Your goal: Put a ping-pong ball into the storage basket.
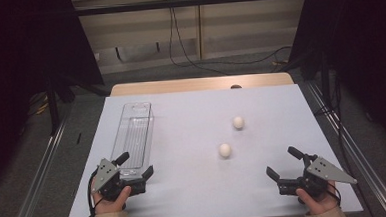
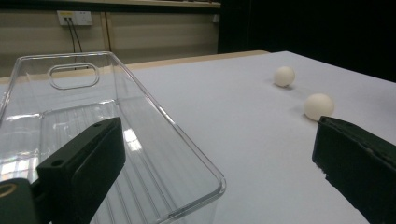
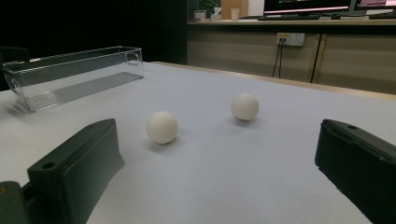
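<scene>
Nearest the person, both hands sit at the front edge of the table point(image 1: 195, 198). Left gripper point(image 1: 135, 165) has its jaws spread wide with nothing between the pads; one jaw hangs over the near end of the clear plastic tray point(image 1: 132, 136), the other off to the tray's side, and the near corner sits in the gap but I see no pad pressing on it. From the left gripper view the tray point(image 2: 154, 140) reads empty, ribbed floor bare, handle slot at the far end.

Right gripper point(image 1: 284, 163) is also fully spread and empty, low over the table at the front right, pointing toward the two balls. In the right gripper view the jaws frame both of them, well short of contact.

Mid-table: near white ball point(image 1: 225, 150) sits just past the grippers' line, apart from everything. Far white ball point(image 1: 239, 122) lies a bit beyond it and slightly right, near but not touching the first. The tray runs lengthwise away along the left side, well apart from both balls.

Progress, as I judge it: work looks like moving the balls into the tray, and none of it is done. Neither ball is grasped, tray holds nothing. Left to do: reach, close on the near ball, carry it across, drop it in, repeat for the far one.
</scene>
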Demonstrator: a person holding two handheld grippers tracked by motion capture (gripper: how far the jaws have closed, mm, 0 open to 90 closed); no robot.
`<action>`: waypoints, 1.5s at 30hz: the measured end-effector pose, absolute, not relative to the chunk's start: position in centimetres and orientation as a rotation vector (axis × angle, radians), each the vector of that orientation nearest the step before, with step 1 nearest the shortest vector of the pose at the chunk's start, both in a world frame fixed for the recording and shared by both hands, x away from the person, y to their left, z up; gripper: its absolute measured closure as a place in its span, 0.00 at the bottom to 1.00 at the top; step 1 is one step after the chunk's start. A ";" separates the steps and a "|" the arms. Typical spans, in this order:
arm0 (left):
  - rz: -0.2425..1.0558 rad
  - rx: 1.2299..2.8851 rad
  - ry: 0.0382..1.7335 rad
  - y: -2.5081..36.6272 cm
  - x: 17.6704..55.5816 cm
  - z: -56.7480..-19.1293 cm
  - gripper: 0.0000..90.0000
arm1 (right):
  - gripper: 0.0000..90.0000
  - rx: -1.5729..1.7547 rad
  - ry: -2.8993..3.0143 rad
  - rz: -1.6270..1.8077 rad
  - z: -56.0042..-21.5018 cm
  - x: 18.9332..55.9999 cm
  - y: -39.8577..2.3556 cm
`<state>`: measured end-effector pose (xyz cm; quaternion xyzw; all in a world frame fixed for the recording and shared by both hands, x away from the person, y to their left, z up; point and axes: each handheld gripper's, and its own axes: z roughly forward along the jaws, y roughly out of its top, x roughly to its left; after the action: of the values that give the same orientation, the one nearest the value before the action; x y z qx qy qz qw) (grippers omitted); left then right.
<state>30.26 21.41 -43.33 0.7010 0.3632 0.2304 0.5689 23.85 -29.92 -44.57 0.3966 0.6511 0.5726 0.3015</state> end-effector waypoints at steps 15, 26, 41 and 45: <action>0.516 1.633 0.844 20.9 30.3 -43.2 0.03 | 0.00 1.044 1.744 1.525 -44.6 23.9 -29.8; 0.476 1.646 0.826 20.0 30.3 -43.1 0.03 | 0.00 1.044 1.745 1.536 -44.6 23.8 -29.7; 0.429 1.650 0.796 18.3 30.6 -42.7 0.02 | 0.01 1.038 1.751 1.547 -44.6 23.8 -29.8; 0.407 1.648 0.798 17.9 30.7 -42.6 0.02 | 0.01 1.037 1.751 1.546 -44.6 23.8 -29.8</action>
<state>30.65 17.92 -42.64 0.7085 0.3430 0.1751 0.5914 23.75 -29.77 -44.56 0.3885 0.6558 0.5792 0.2889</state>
